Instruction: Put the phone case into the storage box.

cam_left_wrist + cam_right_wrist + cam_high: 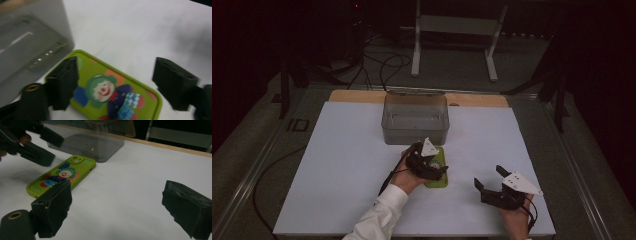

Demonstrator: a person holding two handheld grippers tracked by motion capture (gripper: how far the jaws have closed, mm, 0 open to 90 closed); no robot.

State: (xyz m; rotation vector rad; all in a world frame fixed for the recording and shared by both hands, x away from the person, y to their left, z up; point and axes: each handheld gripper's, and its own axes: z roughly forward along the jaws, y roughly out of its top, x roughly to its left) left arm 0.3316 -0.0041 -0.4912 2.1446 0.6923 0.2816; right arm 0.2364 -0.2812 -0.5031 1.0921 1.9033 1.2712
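A lime-green phone case [435,183] printed with a clown lies flat on the white sheet, just in front of a clear plastic box [414,120]. My left gripper [438,169] hovers right over the case. In the left gripper view its jaws stand apart on either side of the case [110,95], and the pads do not press on it. My right gripper [488,176] rests to the right near the front edge, open, with bare sheet between its jaws [118,195]. From there the case [62,173] and the left gripper [56,150] show at the upper left.
The clear box [95,145] stands at the back middle of the white sheet [347,165], with a wooden strip [357,96] behind it. Beyond the table are a white metal stand [452,25] and cables [387,65] on the floor.
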